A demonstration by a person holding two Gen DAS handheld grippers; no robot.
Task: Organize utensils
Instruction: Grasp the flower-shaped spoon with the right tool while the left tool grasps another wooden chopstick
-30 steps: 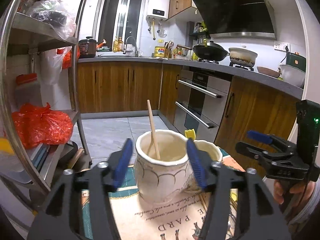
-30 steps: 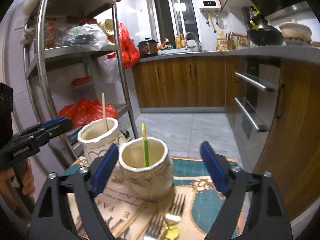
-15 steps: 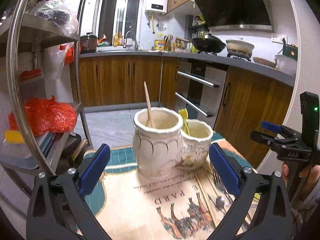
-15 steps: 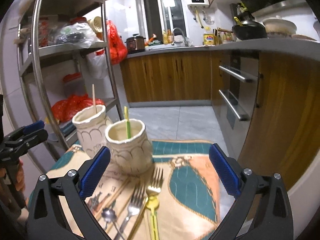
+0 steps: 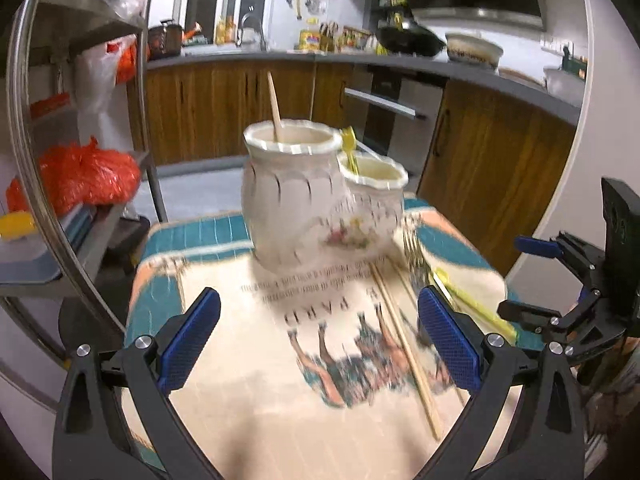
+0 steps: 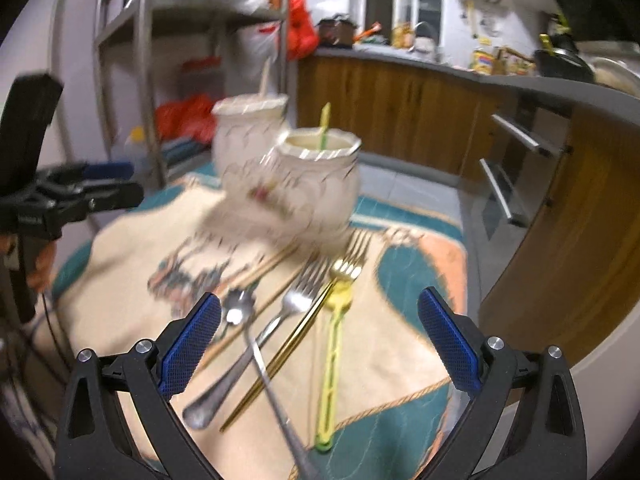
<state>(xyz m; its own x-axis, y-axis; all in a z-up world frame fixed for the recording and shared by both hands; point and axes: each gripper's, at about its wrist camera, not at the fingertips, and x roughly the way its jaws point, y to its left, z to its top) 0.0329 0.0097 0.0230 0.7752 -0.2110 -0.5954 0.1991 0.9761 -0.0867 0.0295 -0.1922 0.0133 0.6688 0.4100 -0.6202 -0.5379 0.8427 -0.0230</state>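
Note:
Two cream ceramic pots stand touching at the far end of a patterned cloth [image 5: 248, 380]. The taller pot [image 5: 288, 200] holds a wooden chopstick [image 5: 274, 108]; the smaller pot [image 5: 370, 200] holds a yellow utensil [image 5: 348, 148]. My left gripper [image 5: 319, 300] is open and empty, well short of the pots. Loose wooden chopsticks [image 5: 404, 356] lie by its right finger. My right gripper [image 6: 320, 304] is open and empty above loose cutlery: a silver spoon [image 6: 236, 312], a silver fork [image 6: 296, 300], a gold fork [image 6: 344, 268] and a yellow-green utensil [image 6: 334, 360]. Both views are blurred.
A metal shelf rack [image 5: 80, 128] with red bags [image 5: 84, 172] stands left of the table. Wooden cabinets [image 6: 592, 208] and an oven [image 6: 516, 168] run along the right. A hand [image 6: 40, 264] holds the left gripper [image 6: 128, 180]. The cloth's right edge [image 6: 460, 280] is the table's edge.
Both grippers have drawn back from the pots and tilted down toward the cloth. The left jaws, earlier close around the taller pot, have spread wide. The loose cutlery has come into the right view.

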